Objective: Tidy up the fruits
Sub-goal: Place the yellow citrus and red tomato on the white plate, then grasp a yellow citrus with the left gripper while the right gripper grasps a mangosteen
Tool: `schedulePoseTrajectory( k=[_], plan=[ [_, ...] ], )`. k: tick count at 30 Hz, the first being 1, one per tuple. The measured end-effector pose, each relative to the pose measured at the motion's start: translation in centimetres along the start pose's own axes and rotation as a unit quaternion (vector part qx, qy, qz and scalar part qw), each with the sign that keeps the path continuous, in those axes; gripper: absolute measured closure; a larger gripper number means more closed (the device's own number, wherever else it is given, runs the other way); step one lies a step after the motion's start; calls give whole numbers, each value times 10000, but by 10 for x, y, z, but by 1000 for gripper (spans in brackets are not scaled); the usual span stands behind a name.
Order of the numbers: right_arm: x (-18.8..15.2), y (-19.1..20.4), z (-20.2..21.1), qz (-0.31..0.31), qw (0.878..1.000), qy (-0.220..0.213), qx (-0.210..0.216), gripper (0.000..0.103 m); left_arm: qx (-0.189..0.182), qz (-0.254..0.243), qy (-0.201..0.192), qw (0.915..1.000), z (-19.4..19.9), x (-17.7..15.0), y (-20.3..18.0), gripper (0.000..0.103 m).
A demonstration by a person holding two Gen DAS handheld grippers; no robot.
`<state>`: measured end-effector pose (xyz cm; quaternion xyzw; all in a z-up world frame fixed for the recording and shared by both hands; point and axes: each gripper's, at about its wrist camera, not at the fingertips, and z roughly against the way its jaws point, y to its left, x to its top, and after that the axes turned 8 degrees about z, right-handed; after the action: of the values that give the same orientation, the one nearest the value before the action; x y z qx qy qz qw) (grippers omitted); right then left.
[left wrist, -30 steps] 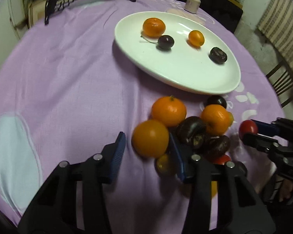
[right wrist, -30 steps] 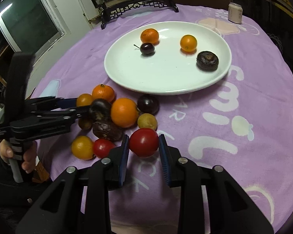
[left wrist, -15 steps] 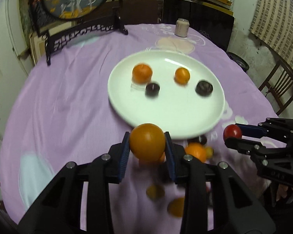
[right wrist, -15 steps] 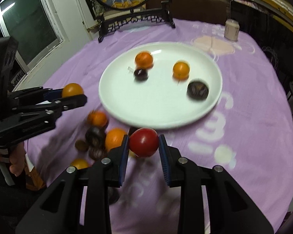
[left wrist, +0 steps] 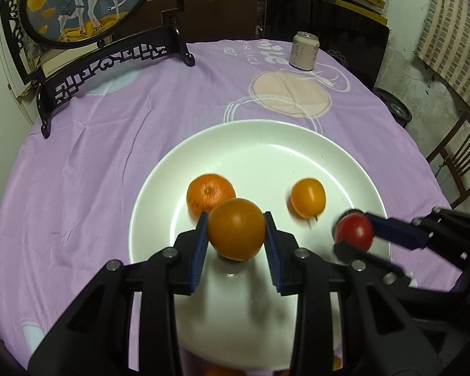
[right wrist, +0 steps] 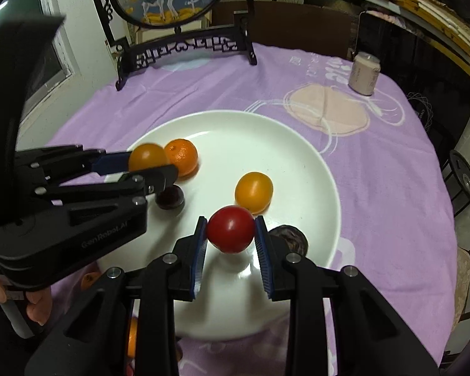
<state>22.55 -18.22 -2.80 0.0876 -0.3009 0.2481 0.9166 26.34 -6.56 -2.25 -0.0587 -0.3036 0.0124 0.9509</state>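
Now you're carrying both fruits over the white plate [left wrist: 159,188].
Left gripper [left wrist: 236,235] is clamping the orange [left wrist: 236,233], right gripper [right wrist: 231,233] the red tomato [right wrist: 231,232] (both lifted off the pile a second ago).

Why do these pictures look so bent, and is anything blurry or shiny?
Both views are fisheye, so the table edge bows. Left wrist view: the small orange fruit is smeared by motion. Right wrist view: lamp glare sits on the white plate, and the corners go dark.

Both wrist views above shared plate [left wrist: 159,194]
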Motion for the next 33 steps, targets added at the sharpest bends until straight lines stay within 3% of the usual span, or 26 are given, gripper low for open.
schedulePoseTrajectory(
  k=[11, 12, 14, 18, 24, 31, 33],
  plan=[
    [6, -3, -19, 15, 9998, 170, -61, 72, -35, 73, 65, 9999, -16, 6, 4, 67],
    [7, -3, -20, 13, 9998, 177, -86, 70, -38, 89, 39, 9999, -15, 7, 5, 60],
    [7, -7, -16, -56, 9998, 116, -180, 52, -17, 84, -92, 9999, -5, 6, 6, 52],
    [-2, -5, 13, -13, 9997, -68, -247, 50, 5, 56, -378, 9993, 28, -2, 9, 46],
    [-43, 13, 69, 105, 9993, -316, -185, 49, -73, 79, -671, 9977, 84, -45, 21, 39],
    [-87, 34, 97, -63, 9994, -350, 28, 48, -85, 31, -472, 9988, 102, -91, 32, 36],
    [-95, 38, 98, -107, 9995, -282, 79, 48, -78, -2, -413, 9991, 104, -101, 35, 31]
  ],
)
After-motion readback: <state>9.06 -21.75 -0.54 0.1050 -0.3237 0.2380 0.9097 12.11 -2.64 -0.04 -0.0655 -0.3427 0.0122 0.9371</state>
